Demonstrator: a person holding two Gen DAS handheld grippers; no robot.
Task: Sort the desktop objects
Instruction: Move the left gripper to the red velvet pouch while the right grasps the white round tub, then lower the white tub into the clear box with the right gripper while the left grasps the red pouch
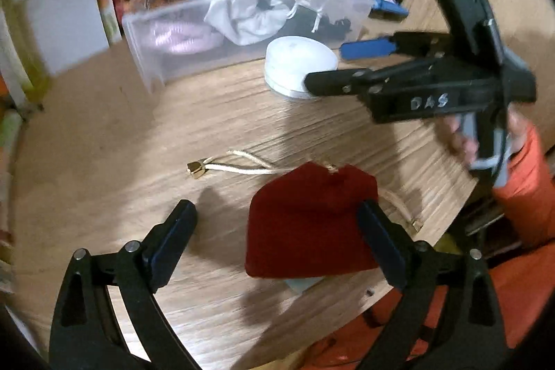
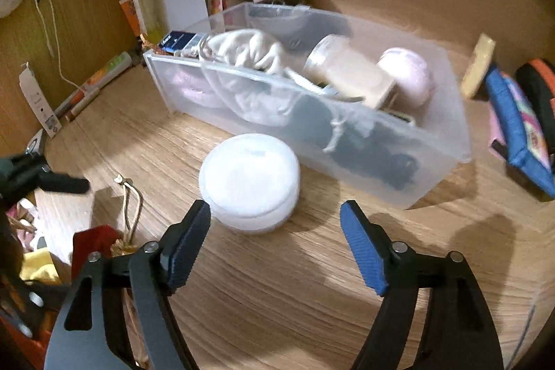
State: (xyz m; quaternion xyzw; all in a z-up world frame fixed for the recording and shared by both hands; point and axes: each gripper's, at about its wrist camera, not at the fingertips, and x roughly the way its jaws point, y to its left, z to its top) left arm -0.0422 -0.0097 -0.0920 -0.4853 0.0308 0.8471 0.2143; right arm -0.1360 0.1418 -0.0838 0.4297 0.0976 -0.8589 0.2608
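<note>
A wooden desk (image 2: 277, 283) carries a clear bin (image 2: 433, 141), white round container (image 2: 249, 179) and red pouch (image 1: 308, 221).

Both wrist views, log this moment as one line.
left claw: open, over red pouch | right claw: open, near white round container | clear bin: filled

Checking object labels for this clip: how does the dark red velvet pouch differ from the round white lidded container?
The dark red velvet pouch is soft, flat and slumped; the round white lidded container is rigid and cylindrical. The pouch has a cream drawstring; the container has none. Both lie on the wooden desk, outside the clear plastic bin.

Matt red cloth pouch (image 1: 308, 221) on wood-grain desk (image 1: 215, 113); translucent plastic bin (image 2: 409, 141).
</note>
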